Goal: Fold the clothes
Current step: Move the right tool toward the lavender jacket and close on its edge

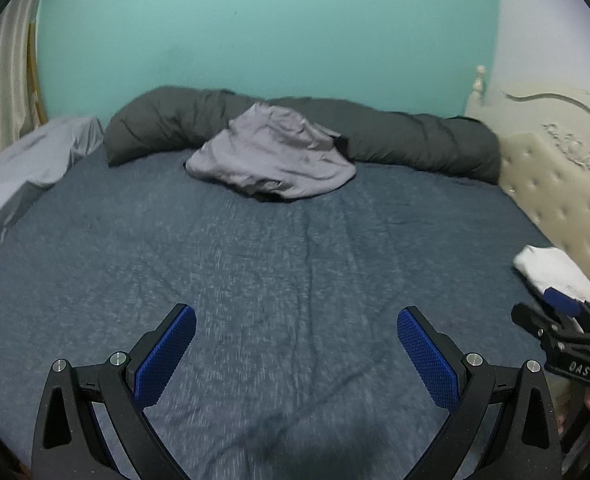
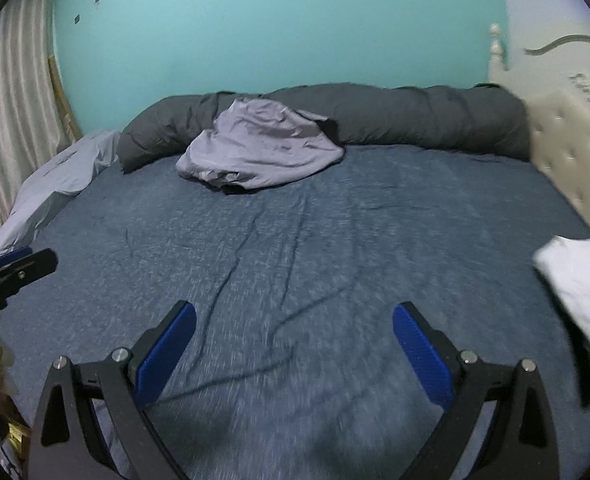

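Both spread, nothing held: left hand-held gripper (image 1: 296, 330), right hand-held gripper (image 2: 294, 326), both over the bed (image 1: 255, 264). Crumpled lavender garment (image 1: 273, 152) at far edge against the rolled grey duvet (image 1: 415, 138). Folded white garment (image 2: 583, 280) at right, near the headboard (image 1: 555, 184).

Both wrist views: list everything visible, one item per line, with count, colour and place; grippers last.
bed sheet: one, blue-grey, covering the mattress.
crumpled garment: one, lavender-grey, far side, leaning on the duvet.
rolled duvet: one, dark grey, along the far wall.
bedding: one, pale grey, far left corner.
folded cloth: one, white, right edge by the headboard.
headboard: one, cream, tufted, right.
wall: teal, behind.
curtain: cream, left.
left gripper: one, black with blue pads, open, empty.
right gripper: one, same, open, empty.
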A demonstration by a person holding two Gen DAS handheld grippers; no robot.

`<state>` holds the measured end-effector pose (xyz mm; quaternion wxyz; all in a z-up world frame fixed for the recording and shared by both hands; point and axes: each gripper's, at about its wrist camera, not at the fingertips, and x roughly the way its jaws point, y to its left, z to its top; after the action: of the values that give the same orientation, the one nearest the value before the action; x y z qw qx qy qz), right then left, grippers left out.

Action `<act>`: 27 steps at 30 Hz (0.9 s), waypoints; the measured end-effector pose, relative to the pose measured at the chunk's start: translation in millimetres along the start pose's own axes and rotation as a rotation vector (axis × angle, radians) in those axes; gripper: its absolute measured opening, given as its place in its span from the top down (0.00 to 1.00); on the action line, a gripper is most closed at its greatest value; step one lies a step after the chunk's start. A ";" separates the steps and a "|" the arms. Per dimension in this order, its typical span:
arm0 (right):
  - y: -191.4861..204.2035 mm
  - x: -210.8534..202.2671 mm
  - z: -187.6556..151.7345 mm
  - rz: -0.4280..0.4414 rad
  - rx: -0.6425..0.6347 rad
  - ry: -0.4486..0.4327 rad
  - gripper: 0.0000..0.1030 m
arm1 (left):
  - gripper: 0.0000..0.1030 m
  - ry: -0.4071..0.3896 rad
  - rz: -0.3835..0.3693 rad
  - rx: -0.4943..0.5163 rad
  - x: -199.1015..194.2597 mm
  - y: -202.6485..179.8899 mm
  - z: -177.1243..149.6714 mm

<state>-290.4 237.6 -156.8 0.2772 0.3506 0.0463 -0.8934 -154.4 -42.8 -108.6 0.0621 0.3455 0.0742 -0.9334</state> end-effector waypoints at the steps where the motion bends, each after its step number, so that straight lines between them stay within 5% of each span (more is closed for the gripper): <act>1: -1.6 20.5 5.9 0.010 -0.004 0.003 0.04 | 0.00 0.006 0.007 -0.004 18.3 3.5 4.0; 9: -9.7 140.7 53.6 0.083 0.013 0.043 0.04 | 0.00 0.079 0.035 -0.140 148.8 47.1 35.5; 15: 1.0 200.0 84.6 0.121 0.001 0.099 0.16 | 0.00 0.127 0.024 -0.240 195.6 75.0 52.1; 27: 52.6 327.4 136.4 0.120 -0.112 0.196 0.18 | 0.00 0.220 0.000 -0.336 263.7 128.2 67.9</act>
<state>-541.2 4.0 -262.1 0.3435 0.4223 0.1022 -0.8326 -374.8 -198.0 -242.4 0.1103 0.4301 0.2355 -0.8645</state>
